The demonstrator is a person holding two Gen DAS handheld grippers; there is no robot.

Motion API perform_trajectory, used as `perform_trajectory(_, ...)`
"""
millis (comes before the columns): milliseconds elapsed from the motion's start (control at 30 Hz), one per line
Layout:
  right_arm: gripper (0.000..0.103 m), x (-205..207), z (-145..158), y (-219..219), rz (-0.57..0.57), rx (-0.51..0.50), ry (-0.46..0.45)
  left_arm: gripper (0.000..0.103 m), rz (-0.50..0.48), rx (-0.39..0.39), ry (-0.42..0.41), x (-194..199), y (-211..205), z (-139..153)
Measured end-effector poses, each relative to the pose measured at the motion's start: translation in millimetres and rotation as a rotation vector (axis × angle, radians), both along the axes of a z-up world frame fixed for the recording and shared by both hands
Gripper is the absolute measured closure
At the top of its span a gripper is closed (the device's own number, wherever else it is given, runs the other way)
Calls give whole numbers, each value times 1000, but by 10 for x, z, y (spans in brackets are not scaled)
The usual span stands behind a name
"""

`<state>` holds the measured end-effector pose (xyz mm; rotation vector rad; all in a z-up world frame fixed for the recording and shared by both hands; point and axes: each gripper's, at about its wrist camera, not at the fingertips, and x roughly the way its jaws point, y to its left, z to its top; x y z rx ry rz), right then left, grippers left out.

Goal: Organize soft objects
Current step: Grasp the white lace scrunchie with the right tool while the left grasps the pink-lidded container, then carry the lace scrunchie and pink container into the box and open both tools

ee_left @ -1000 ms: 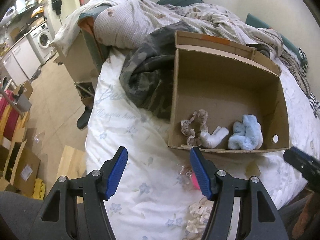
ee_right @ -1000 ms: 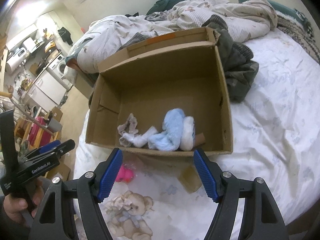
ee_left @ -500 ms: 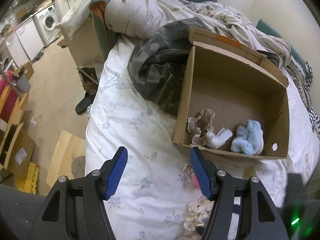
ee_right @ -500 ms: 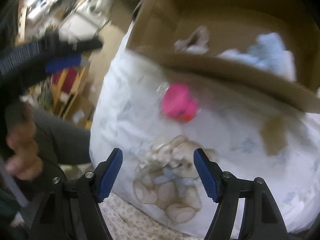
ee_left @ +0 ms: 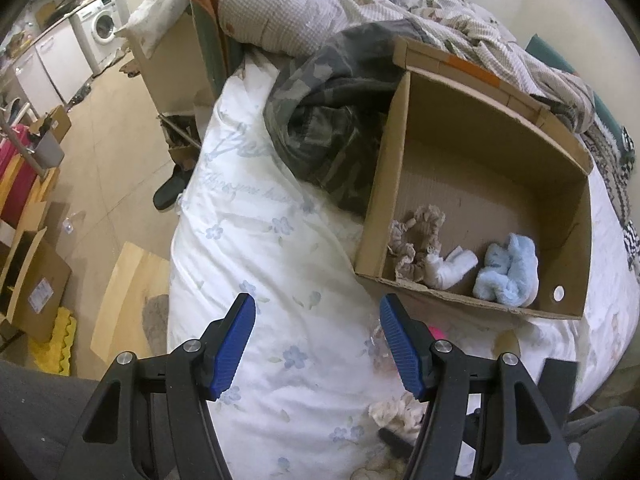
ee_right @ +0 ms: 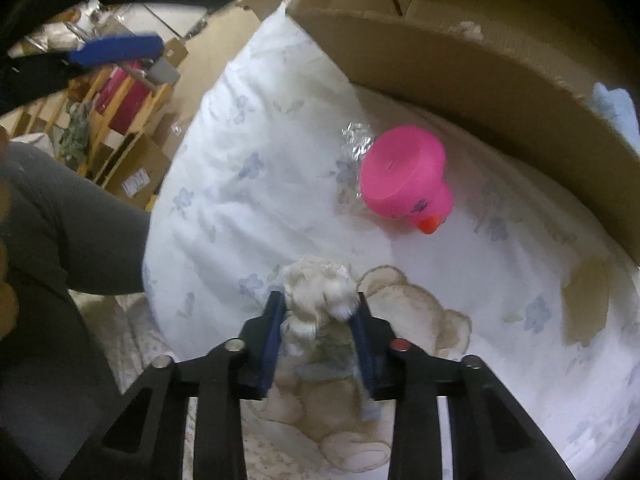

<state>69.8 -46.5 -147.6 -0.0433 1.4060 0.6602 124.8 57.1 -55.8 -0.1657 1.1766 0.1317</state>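
Note:
My right gripper [ee_right: 320, 308] is shut on a cream scrunchie [ee_right: 320, 292] on the white bedsheet, beside a printed teddy bear. The scrunchie also shows in the left wrist view [ee_left: 396, 410], low on the sheet. A pink rubber duck [ee_right: 404, 180] lies on its side just beyond it, next to a clear wrapper [ee_right: 356, 140]. My left gripper [ee_left: 316, 344] is open and empty above the sheet, left of the cardboard box [ee_left: 380, 208]. The box holds a beige scrunchie [ee_left: 416, 240], a white sock [ee_left: 450, 266] and a light blue plush cloth [ee_left: 508, 270].
A camouflage garment [ee_left: 328, 120] lies against the box's left wall. Crumpled bedding [ee_left: 304, 12] is piled at the bed's head. The bed's left edge drops to a floor with cardboard boxes [ee_left: 32, 284] and a washing machine [ee_left: 100, 28].
My right gripper dropped from above the box to the sheet and closed on the cream scrunchie. My left gripper pulled back and left, staying open.

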Motion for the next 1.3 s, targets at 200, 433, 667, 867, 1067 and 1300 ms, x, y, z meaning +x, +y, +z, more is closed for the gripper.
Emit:
perform_trajectory(200, 86, 42, 247, -303, -77, 54, -39, 41, -32, 1, 39, 29, -95, -121)
perform_trajectory(433, 86, 76, 543, -865, -266, 59, -87, 41, -155, -35, 106, 57, -456, -353)
perform_trajectory(667, 86, 215, 645, -1283, -413, 71, -99, 42, -284, -12, 183, 87, -895, -692)
perform_trajectory(867, 86, 245, 614, -1316, -418, 60, -91, 42, -303, 21, 221, 128, -986, -855)
perform_trajectory(1067, 86, 231, 589, -1285, -422, 65, -92, 59, -314, -7, 228, 152, -998, -885)
perform_trajectory(1300, 86, 213, 595, -1310, -421, 66, -93, 63, -320, -23, 228, 52, -986, -851)
